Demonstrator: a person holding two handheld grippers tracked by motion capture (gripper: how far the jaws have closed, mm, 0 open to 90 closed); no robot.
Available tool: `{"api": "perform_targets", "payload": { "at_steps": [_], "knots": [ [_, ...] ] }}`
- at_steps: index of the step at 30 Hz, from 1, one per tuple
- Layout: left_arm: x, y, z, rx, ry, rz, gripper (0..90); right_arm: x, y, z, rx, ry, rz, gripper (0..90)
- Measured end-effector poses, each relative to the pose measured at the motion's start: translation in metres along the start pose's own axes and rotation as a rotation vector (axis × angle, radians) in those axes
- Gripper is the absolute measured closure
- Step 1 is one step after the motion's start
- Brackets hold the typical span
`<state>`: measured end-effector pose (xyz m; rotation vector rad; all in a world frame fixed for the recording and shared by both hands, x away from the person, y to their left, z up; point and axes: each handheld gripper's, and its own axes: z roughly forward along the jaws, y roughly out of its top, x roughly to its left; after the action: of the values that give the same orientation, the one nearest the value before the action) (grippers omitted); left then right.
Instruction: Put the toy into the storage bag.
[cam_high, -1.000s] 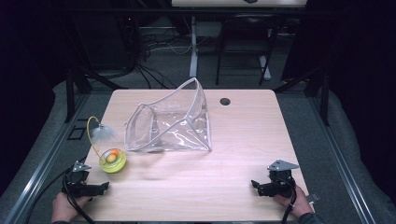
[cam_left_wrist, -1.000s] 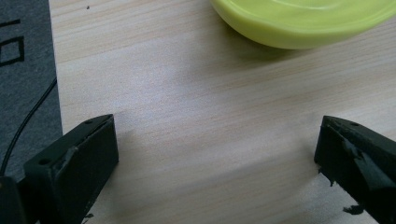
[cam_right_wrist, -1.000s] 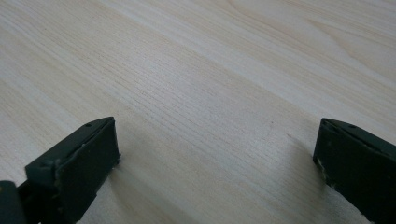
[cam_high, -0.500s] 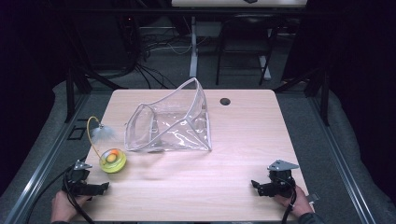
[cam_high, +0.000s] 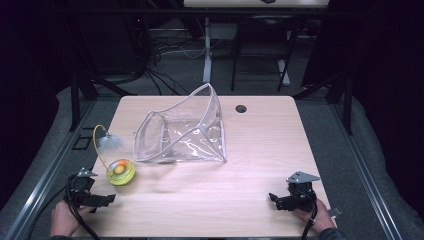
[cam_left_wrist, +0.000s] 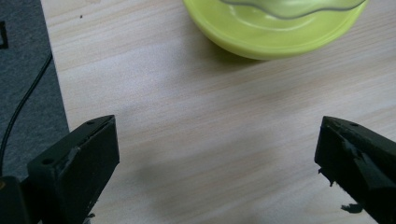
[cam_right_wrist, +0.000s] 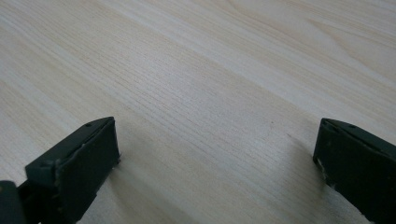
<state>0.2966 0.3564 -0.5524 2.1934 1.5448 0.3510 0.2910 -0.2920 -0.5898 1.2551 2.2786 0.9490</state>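
Left gripper (cam_high: 102, 199): rests at the near left corner of the bench (cam_high: 260, 150), jaws wide apart with nothing between them; same place as a second ago.
Right gripper (cam_high: 276, 199): rests at the near right of the bench, jaws spread wide over bare wood, empty; unmoved since the earlier frames.
Yellow-green dish (cam_high: 121, 172): on the bench just beyond the left gripper, apart from its jaws; position unchanged. In the left gripper view its rim (cam_left_wrist: 280, 37) lies ahead of the jaws.
Wire with feather (cam_high: 107, 142): rises from the dish, arching far and left.
Clear plastic bag (cam_high: 182, 132): mid-bench, standing open, right of the dish; shape unchanged.
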Motion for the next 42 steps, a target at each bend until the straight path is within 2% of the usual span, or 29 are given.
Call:
{"api": "perform_targets", "payload": {
  "at_steps": [9, 17, 24, 28, 42],
  "knots": [
    [-0.003, 0.011, -0.015, -0.011, -0.035, 0.000, 0.1, 0.000, 0.000, 0.000, -0.003, 0.000, 0.003, 0.0],
    [-0.009, 0.027, -0.026, -0.008, -0.044, 0.039, 0.1, 0.000, 0.000, 0.000, -0.003, -0.001, 0.003, 0.0],
    [-0.013, 0.038, -0.033, -0.002, -0.057, 0.054, 0.1, 0.000, 0.000, 0.000, -0.001, -0.003, 0.002, 0.0],
    [-0.014, 0.047, -0.039, 0.015, -0.061, 0.074, 0.0, 0.000, 0.000, 0.000, -0.003, -0.002, 0.004, 0.0],
    [-0.016, 0.082, -0.061, 0.022, -0.068, 0.104, 0.0, 0.000, 0.000, 0.000, -0.002, -0.003, 0.003, 0.0]
  ]
}}
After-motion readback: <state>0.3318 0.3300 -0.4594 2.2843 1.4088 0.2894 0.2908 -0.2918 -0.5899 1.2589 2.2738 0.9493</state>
